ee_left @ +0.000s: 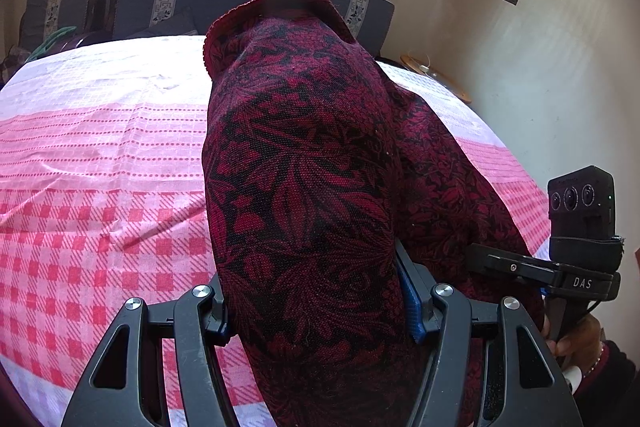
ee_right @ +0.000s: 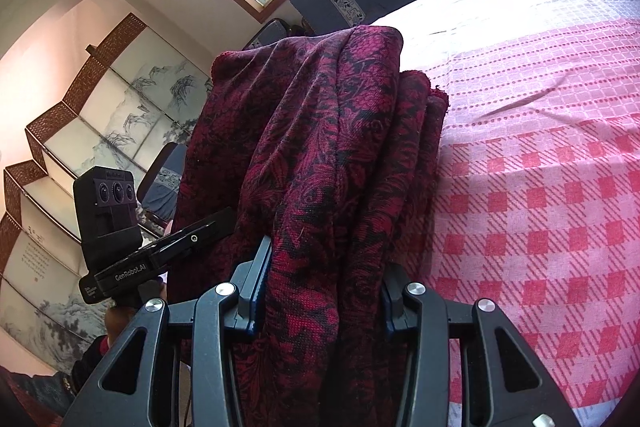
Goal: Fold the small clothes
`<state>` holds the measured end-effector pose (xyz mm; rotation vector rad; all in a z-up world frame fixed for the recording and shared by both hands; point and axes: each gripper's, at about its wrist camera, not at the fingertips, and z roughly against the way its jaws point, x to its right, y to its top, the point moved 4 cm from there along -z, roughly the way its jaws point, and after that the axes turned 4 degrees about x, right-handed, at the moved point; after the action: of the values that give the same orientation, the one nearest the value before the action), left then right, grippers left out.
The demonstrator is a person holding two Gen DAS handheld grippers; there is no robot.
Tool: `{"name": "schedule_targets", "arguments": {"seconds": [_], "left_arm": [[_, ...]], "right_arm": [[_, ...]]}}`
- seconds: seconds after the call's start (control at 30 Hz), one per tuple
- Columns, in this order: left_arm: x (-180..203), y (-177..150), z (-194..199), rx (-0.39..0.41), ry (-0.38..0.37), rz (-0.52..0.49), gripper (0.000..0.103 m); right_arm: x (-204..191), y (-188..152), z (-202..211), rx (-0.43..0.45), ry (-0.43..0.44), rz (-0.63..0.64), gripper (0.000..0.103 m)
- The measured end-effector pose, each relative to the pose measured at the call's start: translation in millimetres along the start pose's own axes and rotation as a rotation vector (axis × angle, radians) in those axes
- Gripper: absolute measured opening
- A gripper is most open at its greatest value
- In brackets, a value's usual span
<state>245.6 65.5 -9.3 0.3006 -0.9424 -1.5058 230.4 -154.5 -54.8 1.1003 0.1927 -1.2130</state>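
Two claws held one dark red patterned garment (ee_left: 304, 163) up above the bed's pink checked sheet (ee_left: 100, 163). The left claw (ee_left: 316, 311) was clamped on a thick bunch of the cloth, its fingertips hidden under the fabric. The right claw (ee_right: 320, 291) was likewise clamped on several gathered layers. Most of the garment hung in the air between and ahead of them, draped over the fingers. Judging from this, the risk was a lumpy fold: the bunched layers could land twisted on the bed, or an uneven release could let one side slump and undo the alignment.
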Motion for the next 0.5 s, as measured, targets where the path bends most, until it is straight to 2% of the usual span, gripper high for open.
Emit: {"name": "schedule_targets", "arguments": {"seconds": [0.5], "left_arm": [[-1.3, -17.6, 23.8, 0.031, 0.017, -0.018, 0.063]], "right_arm": [[-18.7, 8.0, -7.0, -0.002, 0.001, 0.045, 0.04]]}}
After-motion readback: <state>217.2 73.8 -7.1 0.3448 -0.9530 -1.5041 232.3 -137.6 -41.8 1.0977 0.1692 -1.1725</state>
